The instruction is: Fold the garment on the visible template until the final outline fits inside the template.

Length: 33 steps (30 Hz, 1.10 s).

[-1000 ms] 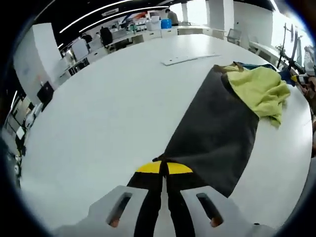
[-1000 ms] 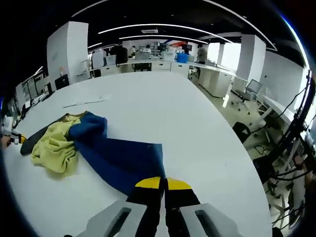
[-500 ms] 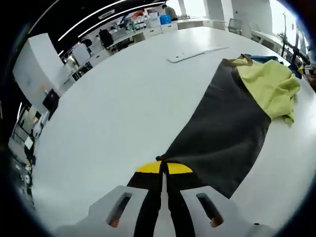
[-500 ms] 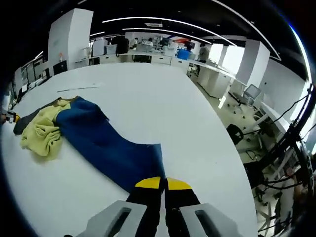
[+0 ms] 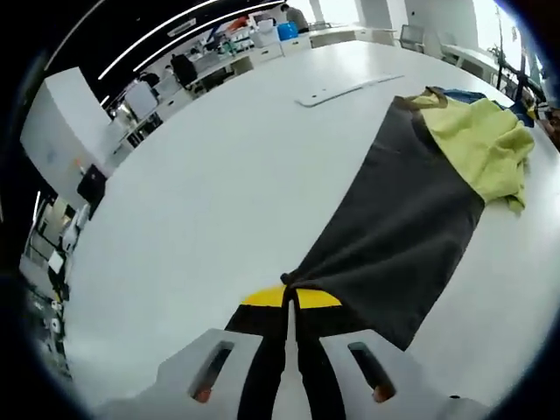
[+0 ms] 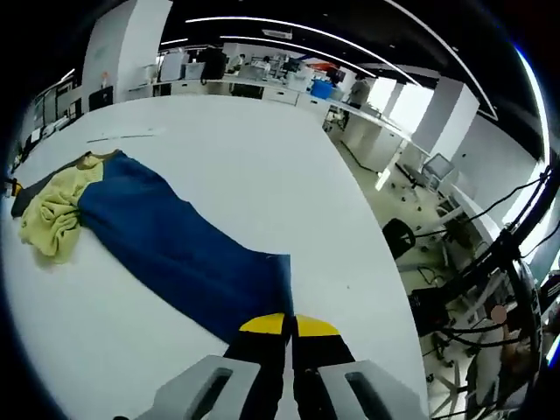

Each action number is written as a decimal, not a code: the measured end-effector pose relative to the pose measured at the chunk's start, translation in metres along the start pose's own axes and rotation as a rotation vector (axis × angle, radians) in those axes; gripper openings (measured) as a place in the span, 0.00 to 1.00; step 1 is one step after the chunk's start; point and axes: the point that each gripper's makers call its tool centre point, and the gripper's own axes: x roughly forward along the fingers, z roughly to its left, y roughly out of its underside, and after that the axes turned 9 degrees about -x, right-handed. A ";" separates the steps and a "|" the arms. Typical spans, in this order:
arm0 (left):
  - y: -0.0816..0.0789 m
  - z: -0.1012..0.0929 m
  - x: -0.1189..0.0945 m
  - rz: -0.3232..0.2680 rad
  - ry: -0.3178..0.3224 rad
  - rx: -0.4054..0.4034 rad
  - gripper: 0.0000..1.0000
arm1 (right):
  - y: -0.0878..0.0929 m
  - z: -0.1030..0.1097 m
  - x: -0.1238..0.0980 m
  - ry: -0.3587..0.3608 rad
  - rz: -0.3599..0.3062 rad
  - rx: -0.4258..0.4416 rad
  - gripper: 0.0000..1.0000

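garment point(image 5: 398, 219) stretches away from each clamped hand-held gripper point(image 5: 289, 302).

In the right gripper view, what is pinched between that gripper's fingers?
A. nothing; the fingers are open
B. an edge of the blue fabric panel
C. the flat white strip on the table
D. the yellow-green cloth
B: the right gripper has its fingers shut on the near edge of the blue fabric panel, with the yellow-green cloth lying bunched at its far end.

The garment point(image 5: 411, 219) is soft matt cloth: its dark grey panel, centre right in the left gripper view, lies smooth, the yellow-green part point(image 5: 486, 144) at upper right is rumpled. The blue panel point(image 6: 166, 249) looks equally matt. The white table point(image 5: 210, 192) is smooth with a faint sheen.
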 end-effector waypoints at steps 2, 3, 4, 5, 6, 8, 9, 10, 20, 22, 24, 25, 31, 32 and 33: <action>0.000 0.000 0.000 0.001 0.001 -0.002 0.00 | 0.001 -0.003 0.000 0.014 0.006 -0.015 0.00; 0.000 0.000 0.000 0.002 -0.002 0.016 0.00 | 0.000 -0.005 0.000 0.018 0.005 -0.029 0.00; 0.000 0.000 0.000 0.004 -0.003 0.029 0.00 | 0.001 -0.005 0.000 0.017 0.009 -0.034 0.00; -0.001 0.000 0.000 0.005 -0.002 0.031 0.00 | 0.001 -0.005 0.000 0.016 0.011 -0.035 0.00; -0.001 0.000 0.000 0.007 -0.002 0.035 0.00 | 0.002 -0.008 0.005 0.010 0.016 -0.031 0.00; -0.001 0.000 0.000 0.008 -0.006 0.031 0.00 | 0.002 -0.005 0.006 0.001 0.013 -0.036 0.00; -0.001 0.000 0.000 0.008 -0.012 0.031 0.00 | -0.005 0.000 0.007 -0.030 -0.033 -0.046 0.00; -0.001 -0.001 -0.001 0.013 -0.020 0.046 0.00 | -0.008 0.007 0.006 -0.057 -0.054 -0.054 0.00; -0.012 -0.024 -0.025 -0.088 0.039 0.023 0.25 | -0.035 0.040 -0.012 -0.138 -0.140 -0.037 0.28; -0.015 -0.035 -0.032 -0.114 0.078 0.005 0.31 | -0.043 0.052 -0.016 -0.174 -0.164 -0.054 0.37; -0.018 -0.043 -0.035 -0.151 0.098 0.006 0.41 | -0.048 0.065 -0.020 -0.217 -0.164 -0.039 0.47; -0.016 -0.048 -0.036 -0.147 0.107 0.021 0.46 | -0.050 0.068 -0.021 -0.227 -0.166 -0.036 0.51; -0.022 -0.069 -0.042 -0.195 0.183 -0.003 0.59 | -0.072 0.109 -0.034 -0.370 -0.232 -0.070 0.76; -0.023 -0.073 -0.043 -0.199 0.191 0.003 0.62 | -0.074 0.115 -0.035 -0.394 -0.239 -0.079 0.81; -0.023 -0.080 -0.046 -0.209 0.202 0.008 0.64 | -0.077 0.125 -0.038 -0.428 -0.245 -0.099 0.86</action>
